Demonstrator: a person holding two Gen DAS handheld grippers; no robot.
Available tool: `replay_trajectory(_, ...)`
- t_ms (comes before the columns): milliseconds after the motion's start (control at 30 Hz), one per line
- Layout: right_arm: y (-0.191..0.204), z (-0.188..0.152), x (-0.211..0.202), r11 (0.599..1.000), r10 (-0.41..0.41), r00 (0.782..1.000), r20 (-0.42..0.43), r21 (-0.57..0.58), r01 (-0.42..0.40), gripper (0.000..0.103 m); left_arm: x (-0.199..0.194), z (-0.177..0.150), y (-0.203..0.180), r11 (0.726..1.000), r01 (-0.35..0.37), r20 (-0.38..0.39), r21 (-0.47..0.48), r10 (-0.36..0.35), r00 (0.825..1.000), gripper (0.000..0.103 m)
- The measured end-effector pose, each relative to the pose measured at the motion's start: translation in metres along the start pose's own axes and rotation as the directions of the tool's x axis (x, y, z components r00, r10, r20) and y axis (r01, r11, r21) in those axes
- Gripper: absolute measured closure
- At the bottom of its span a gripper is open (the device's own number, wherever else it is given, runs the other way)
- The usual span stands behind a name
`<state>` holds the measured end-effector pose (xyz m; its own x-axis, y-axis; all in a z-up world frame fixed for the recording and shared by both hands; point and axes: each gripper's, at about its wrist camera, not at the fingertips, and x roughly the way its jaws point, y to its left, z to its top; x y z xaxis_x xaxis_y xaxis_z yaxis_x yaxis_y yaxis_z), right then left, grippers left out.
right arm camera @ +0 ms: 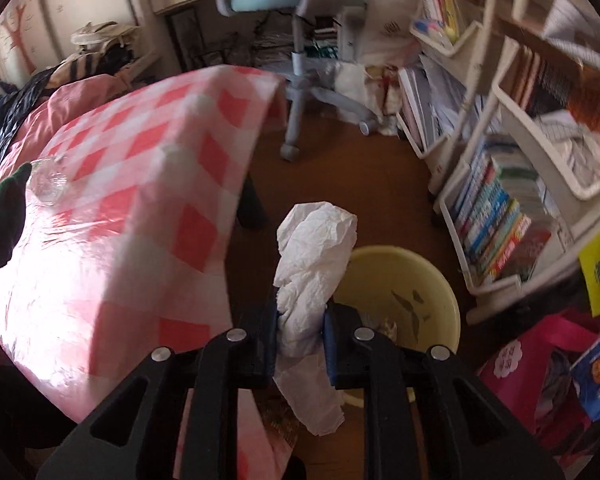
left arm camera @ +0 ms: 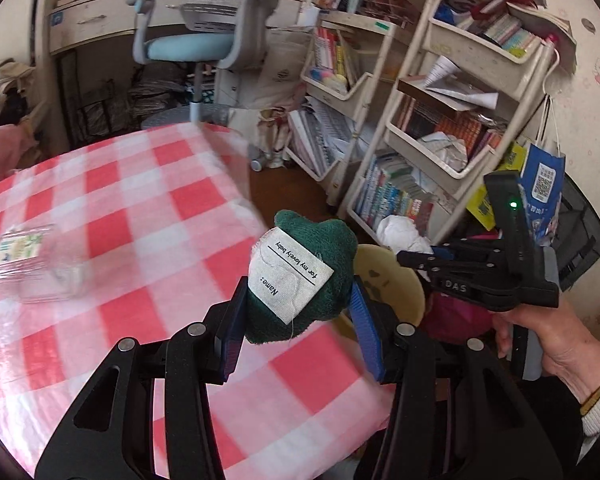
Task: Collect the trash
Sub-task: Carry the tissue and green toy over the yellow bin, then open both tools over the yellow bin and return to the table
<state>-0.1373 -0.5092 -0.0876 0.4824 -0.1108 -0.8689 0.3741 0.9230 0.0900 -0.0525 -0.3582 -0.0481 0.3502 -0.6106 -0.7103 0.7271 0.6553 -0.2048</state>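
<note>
The counter [left arm camera: 112, 208] with its pink and white check cloth is the biggest thing here, and the yellow bin [right arm camera: 440, 280] sits on the brown floor just beside the counter's edge. A clear plastic bottle [left arm camera: 32, 264] lies on its side on the counter, far from the bin, so it is not picked up yet. The left claw [left arm camera: 296, 312] is pinching a green fuzzy cloth [left arm camera: 312, 276] with a white name tag, held above the counter's edge, near the bin but not over it. The right claw [right arm camera: 300, 336] has a crumpled white tissue [right arm camera: 312, 256] between its blue pads, up above the bin's near rim; the pads look like they touch the tissue only lightly, and I cannot tell how firm the hold is. I think the tissue could miss the bin, because it hangs over the rim and not over the middle, and it is very light. The green cloth could fall on the floor if it is let go too soon.
</note>
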Motion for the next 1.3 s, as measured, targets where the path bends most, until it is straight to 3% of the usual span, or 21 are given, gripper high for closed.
replay_trajectory(33,-0.012,-0.005,0.003,0.999,-0.007,1.000,-0.009,0.033,0.007,0.063,0.013,0.001,-0.015,1.000,0.011,-0.015,0.018,-0.011,1.000,0.056)
replay_trajectory(133,-0.044,-0.010,-0.004,0.991,-0.002,1.000,0.029,0.137,-0.002,0.061,0.055,0.003,-0.057,0.998,0.038,-0.067,0.056,-0.034,0.997,0.056)
replay_trajectory(233,-0.067,-0.010,-0.025,0.971,-0.015,0.991,0.134,0.239,-0.018,0.059,0.102,0.007,-0.092,0.996,0.053,-0.129,0.070,-0.044,0.991,0.055)
replay_trajectory(367,-0.074,-0.010,-0.053,0.955,-0.030,0.958,0.285,0.290,-0.057,0.054,0.153,0.014,-0.123,0.995,0.056,-0.190,0.085,-0.039,0.981,0.044)
replay_trajectory(467,-0.067,-0.006,-0.070,0.962,-0.049,0.924,0.380,0.267,-0.059,0.052,0.167,0.019,-0.133,0.995,0.029,-0.213,0.093,-0.009,0.977,0.041)
replay_trajectory(533,-0.059,-0.005,-0.082,0.971,-0.059,0.894,0.444,0.234,-0.052,0.043,0.155,0.020,-0.132,0.996,0.020,-0.171,0.091,-0.004,0.985,0.034)
replay_trajectory(633,-0.043,-0.004,-0.098,0.981,-0.063,0.852,0.520,0.189,-0.043,0.040,0.122,0.019,-0.113,0.996,-0.032,-0.089,0.083,0.040,0.995,0.027)
replay_trajectory(733,-0.027,0.003,-0.102,0.988,-0.043,0.840,0.541,0.146,-0.044,0.036,0.082,0.018,-0.080,0.996,-0.074,-0.041,0.041,0.076,0.996,0.024)
replay_trajectory(900,0.030,0.020,-0.099,0.999,0.041,0.857,0.513,0.004,-0.050,0.031,0.011,0.018,-0.022,0.979,-0.197,0.022,0.042,0.197,0.980,0.017)
replay_trajectory(1033,0.094,0.025,-0.091,0.982,0.107,0.871,0.480,-0.187,-0.018,0.024,-0.047,0.009,0.035,0.952,-0.303,0.051,0.027,0.302,0.952,0.013)
replay_trajectory(1133,0.147,0.019,-0.082,0.932,0.138,0.884,0.446,-0.361,0.037,0.023,-0.087,-0.001,0.079,0.930,-0.368,0.072,-0.023,0.368,0.927,0.009)
replay_trajectory(1300,0.219,0.001,-0.065,0.798,0.202,0.911,0.359,-0.599,0.060,0.019,-0.128,-0.035,0.160,0.868,-0.457,0.076,-0.192,0.478,0.875,0.008)
